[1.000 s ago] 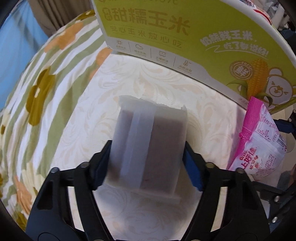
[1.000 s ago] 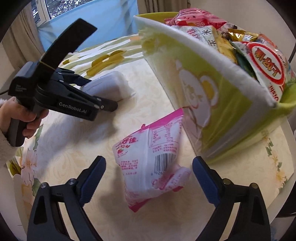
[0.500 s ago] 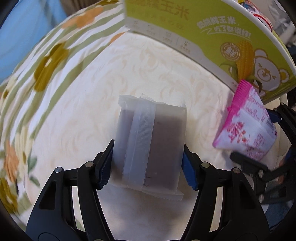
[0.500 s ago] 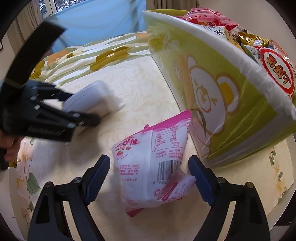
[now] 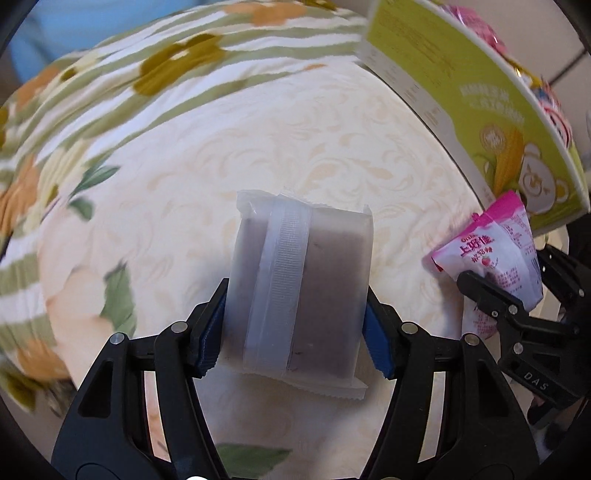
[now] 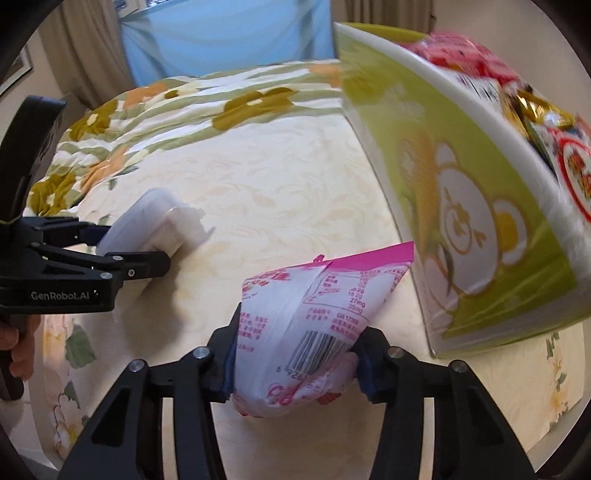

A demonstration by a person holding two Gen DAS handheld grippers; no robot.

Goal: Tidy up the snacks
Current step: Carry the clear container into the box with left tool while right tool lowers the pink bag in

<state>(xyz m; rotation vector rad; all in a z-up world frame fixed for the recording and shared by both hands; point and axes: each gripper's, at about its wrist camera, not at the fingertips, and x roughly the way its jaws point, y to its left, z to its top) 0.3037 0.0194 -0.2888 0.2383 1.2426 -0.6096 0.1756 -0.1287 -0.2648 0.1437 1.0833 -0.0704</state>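
Note:
My left gripper [image 5: 295,328] is shut on a frosted white packet with a dark bar inside [image 5: 299,291], held just above the cream tablecloth. The same packet [image 6: 147,225] and left gripper [image 6: 125,251] show at the left of the right wrist view. My right gripper [image 6: 295,354] is shut on a pink and white snack bag [image 6: 306,317]. That bag [image 5: 498,262] and the right gripper [image 5: 517,295] show at the right of the left wrist view. A green cardboard box [image 6: 461,206] with a bear and corn print, full of snacks [image 6: 554,122], stands right of the bag.
The round table [image 5: 258,147] has a cream patterned cloth with a floral striped border [image 5: 92,110]. The green box [image 5: 480,110] takes up the far right. A blue curtain [image 6: 229,33] hangs behind the table. The table edge [image 6: 554,424] runs close at the right.
My right gripper has closed on the pink bag, which was lying between open jaws before. My left gripper has drawn back leftward with the frosted packet, away from the green box.

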